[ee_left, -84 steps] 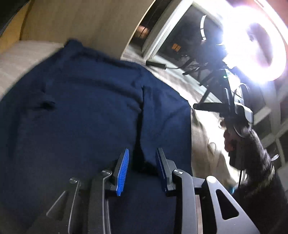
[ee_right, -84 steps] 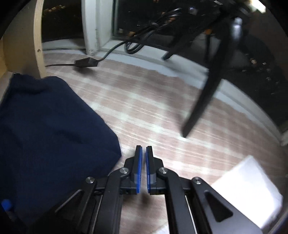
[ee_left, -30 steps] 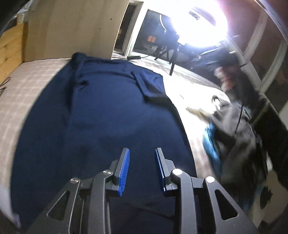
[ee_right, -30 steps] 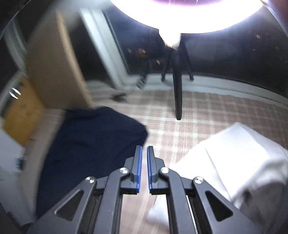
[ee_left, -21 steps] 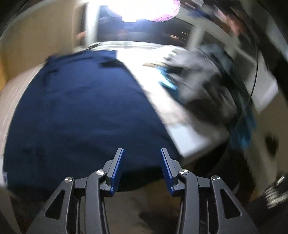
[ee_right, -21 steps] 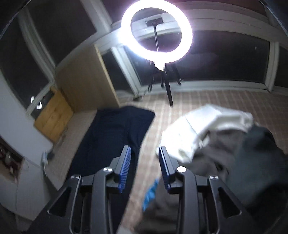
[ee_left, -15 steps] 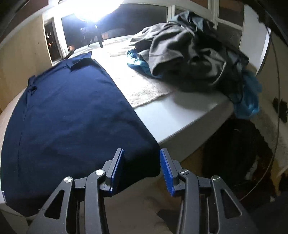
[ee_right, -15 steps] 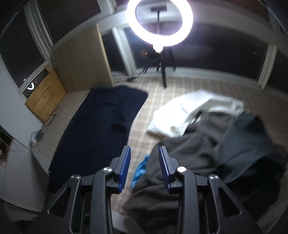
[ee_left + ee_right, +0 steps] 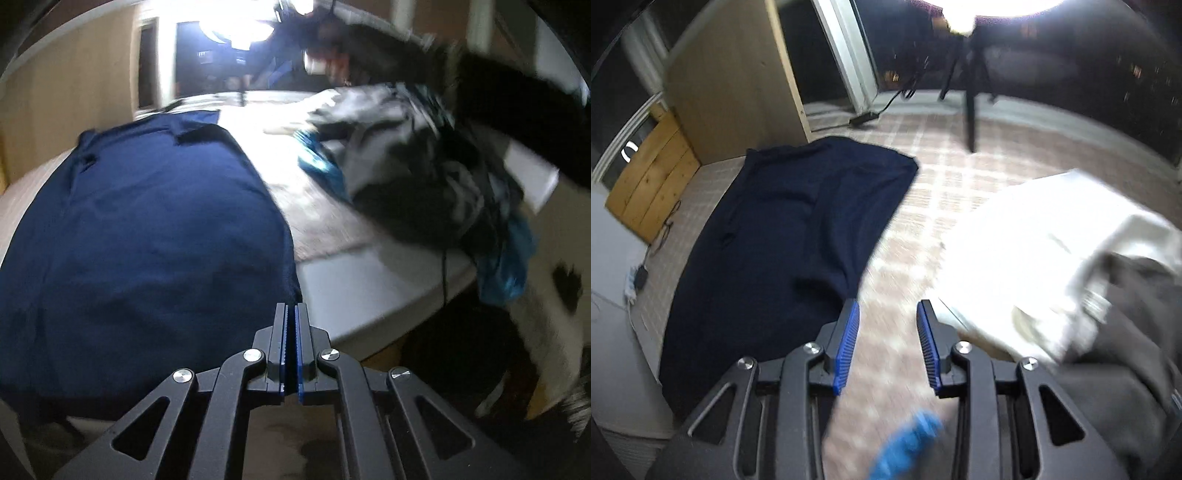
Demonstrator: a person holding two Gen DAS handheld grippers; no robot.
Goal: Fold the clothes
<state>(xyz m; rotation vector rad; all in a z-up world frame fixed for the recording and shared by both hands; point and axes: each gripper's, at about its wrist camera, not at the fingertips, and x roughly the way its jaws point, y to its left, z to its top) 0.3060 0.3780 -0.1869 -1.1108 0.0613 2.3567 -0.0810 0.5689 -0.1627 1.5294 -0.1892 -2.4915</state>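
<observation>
Both grippers are hanging over the bed: my left gripper (image 9: 290, 314) is pressed together at the near corner of the navy garment (image 9: 147, 229), nothing visibly between its pads, and my right gripper (image 9: 888, 325) is standing spread over bare checked bedspread (image 9: 905, 266). That open strip is separating the flat navy garment from the white garment (image 9: 1027, 251) and grey pile (image 9: 1126, 332). No writing is showing.

Left gripper (image 9: 290, 314): matte black frame with triangular cut-outs; silver round-head screws at the linkage joints; two fingers faced with ribbed blue pads.

Right gripper (image 9: 887, 314): same black open-web frame, silver screws, ribbed blue pads (image 9: 847, 341).

Person: dark fuzzy sleeve (image 9: 509, 96), seen blurred from the left wrist.
</observation>
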